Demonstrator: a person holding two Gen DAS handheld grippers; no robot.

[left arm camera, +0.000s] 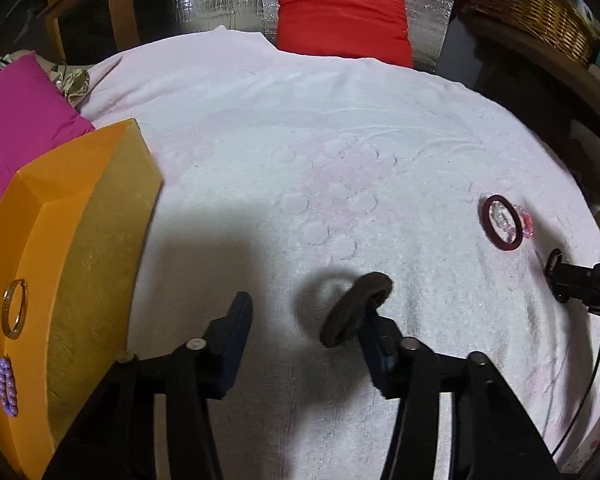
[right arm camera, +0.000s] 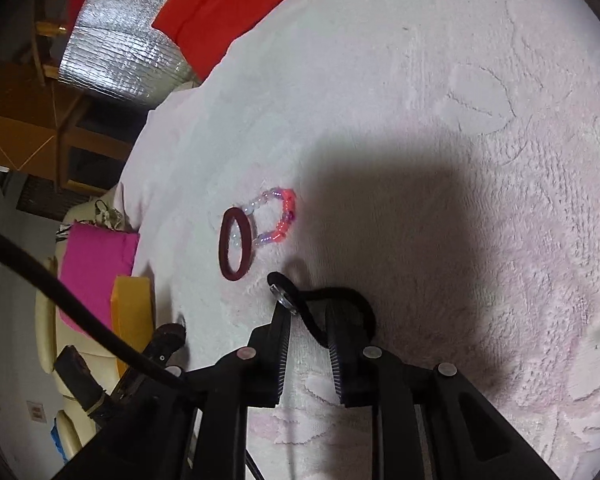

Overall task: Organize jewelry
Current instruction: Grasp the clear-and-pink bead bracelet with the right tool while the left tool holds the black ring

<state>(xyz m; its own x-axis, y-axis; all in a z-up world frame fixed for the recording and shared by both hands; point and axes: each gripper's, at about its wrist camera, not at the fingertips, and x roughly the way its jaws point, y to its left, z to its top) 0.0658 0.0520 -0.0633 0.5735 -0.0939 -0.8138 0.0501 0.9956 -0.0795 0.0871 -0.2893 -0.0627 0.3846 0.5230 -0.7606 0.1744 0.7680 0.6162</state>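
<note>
A pale pink textured towel [left arm camera: 300, 140] covers the work surface, and everything below is placed relative to it.

The left gripper [left arm camera: 304, 320] hangs over the towel's near middle with its jaws spread wide. A dark brown fuzzy ring-shaped band [left arm camera: 354, 308] leans against the inner face of one finger only; the other finger stands well apart from it, so the band is not pinched.

At the towel's left edge sits an orange box with a rough mustard-coloured side [left arm camera: 60, 264]. On its orange top lie a thin gold bangle [left arm camera: 15, 308] and a short cluster of purple beads [left arm camera: 8, 386].

Toward the towel's right side lies a dark maroon ring-shaped bangle [right arm camera: 236, 244], overlapping a bracelet of clear and pink beads [right arm camera: 278, 216].

The right gripper [right arm camera: 308, 320] rests low on the towel, just beside the maroon bangle. Its jaws are narrowly parted around a thin black cord [right arm camera: 332, 296] with a small round metal-rimmed piece [right arm camera: 281, 290] at one fingertip. Whether the fingers actually pinch the cord cannot be told.

Beyond the towel's far edge rests a red cushion [left arm camera: 342, 16]; a magenta cushion [left arm camera: 16, 116] sits behind the orange box.
</note>
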